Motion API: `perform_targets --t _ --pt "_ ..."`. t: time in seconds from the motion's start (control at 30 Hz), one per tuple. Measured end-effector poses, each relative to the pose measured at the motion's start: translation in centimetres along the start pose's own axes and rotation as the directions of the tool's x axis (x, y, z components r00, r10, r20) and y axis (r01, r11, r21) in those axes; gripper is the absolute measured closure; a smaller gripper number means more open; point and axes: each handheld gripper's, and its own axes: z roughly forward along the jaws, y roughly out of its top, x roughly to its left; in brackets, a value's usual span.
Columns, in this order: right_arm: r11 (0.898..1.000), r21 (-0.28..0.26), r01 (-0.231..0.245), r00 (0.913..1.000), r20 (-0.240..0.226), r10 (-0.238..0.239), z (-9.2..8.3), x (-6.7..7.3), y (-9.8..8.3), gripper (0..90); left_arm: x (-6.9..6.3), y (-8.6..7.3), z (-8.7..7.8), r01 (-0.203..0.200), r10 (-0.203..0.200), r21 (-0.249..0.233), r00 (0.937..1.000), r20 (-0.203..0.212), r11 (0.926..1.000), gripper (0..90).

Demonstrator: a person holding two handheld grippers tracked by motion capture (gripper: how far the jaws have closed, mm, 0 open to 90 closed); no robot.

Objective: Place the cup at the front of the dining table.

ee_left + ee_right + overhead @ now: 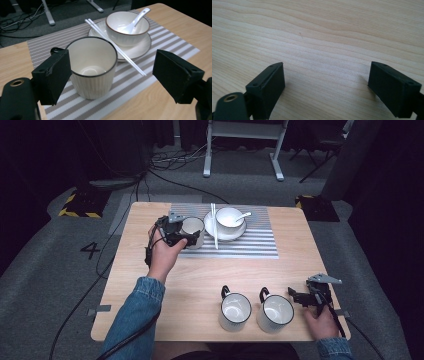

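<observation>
left gripper jaws apart, right gripper jaws apart

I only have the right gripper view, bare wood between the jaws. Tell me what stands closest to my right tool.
Observer: In the high view, a white ribbed mug with a dark rim and black handle stands just left of the right tool, near the front edge of the wooden table.
Operator: Report anything else beside it.
Observer: A second matching mug stands left of the first, apart from it.
Operator: Now give me the left tool.
Observer: The left tool is open around a third such mug on the grey striped placemat. One jaw sits close against the mug, the other well clear.
</observation>
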Motion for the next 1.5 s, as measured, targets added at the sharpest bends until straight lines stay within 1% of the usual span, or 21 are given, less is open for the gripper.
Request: perform_targets --t 0.03,0.1,0.13,0.17,0.23,0.3,0.33,0.43,0.53,0.57,0.6,0.67,0.77,0.8,0.87,0.93,1.13,1.2,1.27,1.37,1.5 --pt "1.000 -0.001 0.003 1.0000 0.000 -0.003 0.0 0.0 0.0 13.9 -0.2 -0.1 -0.4 -0.003 0.003 -0.001 1.0000 -0.001 1.0000 15.6" --pt "1.000 -0.001 0.000 1.0000 -0.001 0.000 0.0 0.0 0.0 14.0 -0.6 -0.2 -1.2 -0.003 0.002 0.013 0.9997 0.023 0.9999 15.6" --pt "1.000 0.000 0.000 1.0000 0.000 0.000 0.0 0.0 0.0 14.0 -0.7 -0.3 -1.5 -0.005 0.005 0.003 0.9996 0.029 1.0000 15.6" --pt "1.000 0.000 0.000 1.0000 0.000 0.000 0.0 0.0 0.0 14.0 -0.9 -0.4 -1.9 0.000 0.000 0.018 0.9991 0.042 0.9998 15.6" --pt "1.000 0.000 0.001 1.0000 0.000 -0.001 0.0 0.0 0.0 14.0 -1.1 -0.7 -2.6 -0.007 0.007 0.011 0.9989 0.046 0.9999 15.6" --pt "1.000 -0.001 -0.004 1.0000 -0.002 0.004 0.0 0.0 0.0 14.0 -1.4 -1.1 -3.3 -0.004 0.002 0.030 0.9985 0.055 0.9996 15.6" --pt "1.000 0.000 0.000 1.0000 0.000 0.000 0.0 0.0 0.0 14.0 -1.5 -1.3 -3.6 -0.004 0.003 0.020 0.9984 0.057 0.9998 15.6" --pt "1.000 -0.001 -0.004 1.0000 -0.002 0.004 0.0 0.0 0.0 13.9 -1.7 -1.9 -4.6 -0.006 0.005 0.029 0.9989 0.046 0.9996 15.7" --pt "1.000 0.000 -0.001 1.0000 0.000 0.001 0.0 0.0 0.0 13.9 -1.9 -2.4 -5.7 -0.017 0.017 0.040 0.9998 0.011 0.9991 15.6" --pt "1.000 0.000 0.001 1.0000 0.000 -0.001 0.0 0.0 0.0 14.0 -1.8 -2.5 -5.9 -0.021 0.021 0.036 0.9997 0.009 0.9991 15.6" --pt "1.000 0.000 -0.002 1.0000 -0.001 0.002 0.0 0.0 0.0 13.9 -2.0 -2.8 -6.2 -0.003 0.002 0.028 0.9999 0.016 0.9996 15.6" --pt "1.000 0.000 -0.001 1.0000 0.000 0.001 0.0 0.0 0.0 14.0 -2.3 -3.0 -6.8 -0.011 0.010 0.040 0.9998 0.019 0.9991 15.7" --pt "1.000 0.000 -0.001 1.0000 0.000 0.001 0.0 0.0 0.0 14.0 -2.7 -3.4 -7.7 -0.050 0.049 0.039 0.9984 0.028 0.9980 15.6" --pt "1.000 0.000 0.000 1.0000 0.000 0.000 0.0 0.0 0.0 14.0 -2.7 -3.5 -8.1 -0.078 0.076 0.055 0.9962 0.043 0.9954 15.6" --pt "1.000 0.000 -0.001 1.0000 -0.001 0.001 0.0 0.0 0.0 14.0 -3.0 -3.8 -8.7 -0.110 0.108 0.059 0.9932 0.045 0.9922 15.7" --pt "1.000 0.000 -0.001 1.0000 0.000 0.001 0.0 0.0 0.0 14.0 -3.2 -4.2 -9.5 -0.115 0.114 0.054 0.9930 0.032 0.9919 15.7" --pt "1.000 -0.001 0.002 1.0000 0.000 -0.002 0.0 0.0 0.0 14.0 -3.6 -6.1 -11.7 -0.142 0.140 0.054 0.9895 0.036 0.9885 15.6" --pt "1.000 0.000 -0.002 1.0000 -0.001 0.002 0.0 0.0 0.0 14.0 -3.6 -6.9 -12.1 -0.126 0.124 0.044 0.9914 0.043 0.9911 15.6" --pt "1.000 0.000 0.000 1.0000 -0.001 0.000 0.0 0.0 0.0 14.0 -3.6 -7.5 -12.5 -0.134 0.134 0.051 0.9909 0.018 0.9896 15.6" --pt "1.000 0.000 0.002 1.0000 0.000 -0.002 0.0 0.0 0.0 14.0 -3.9 -8.5 -13.3 -0.120 0.120 0.035 0.9928 0.008 0.9921 15.7" --pt "1.000 -0.002 0.005 1.0000 -0.001 -0.005 0.0 0.0 0.0 13.9 -4.0 -9.5 -14.3 -0.101 0.101 0.014 0.9948 0.016 0.9948 15.6"
